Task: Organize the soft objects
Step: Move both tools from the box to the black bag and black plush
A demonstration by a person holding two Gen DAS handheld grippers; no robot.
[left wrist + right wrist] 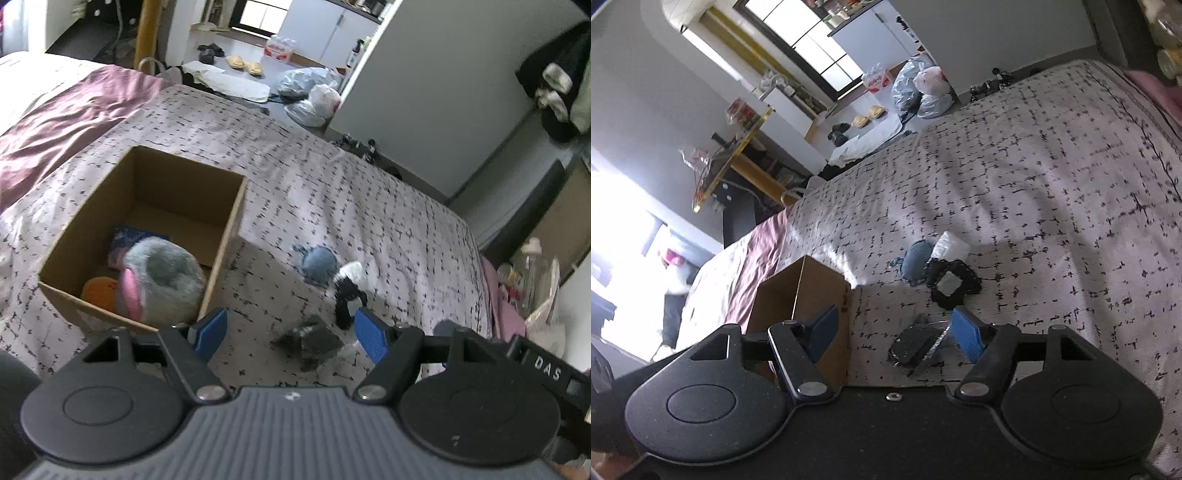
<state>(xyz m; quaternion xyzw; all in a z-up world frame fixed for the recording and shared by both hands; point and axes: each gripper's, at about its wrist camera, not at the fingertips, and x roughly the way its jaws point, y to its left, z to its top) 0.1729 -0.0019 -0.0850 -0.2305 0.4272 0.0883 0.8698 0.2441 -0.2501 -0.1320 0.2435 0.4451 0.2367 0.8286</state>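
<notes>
Both claws hang spread and empty above the patterned bed (369,192), nothing between the blue pads. Between the fingers of my left claw (291,332), just ahead and slightly toward its right finger, lies a small dark packet (314,343), blurred, with a crinkly clear wrapper. The same packet (916,347) sits just inside the right finger of my right claw (897,334), its long axis slanting across the gap, so I judge the right claw marginally the better placed to take it. Farther ahead of both claws, touching one another, are a blue-grey plush (317,264) and a black-and-white plush toy (347,291); whether that toy is one piece or two I cannot tell. Ahead and to the left of my left claw stands the open cardboard box (229,236), already holding a grey-and-pink fluffy plush (162,280), something orange (98,293) and a blue printed item (127,240) beneath. From my right claw the box (805,295) shows only its outer wall, just beyond the left finger.
</notes>
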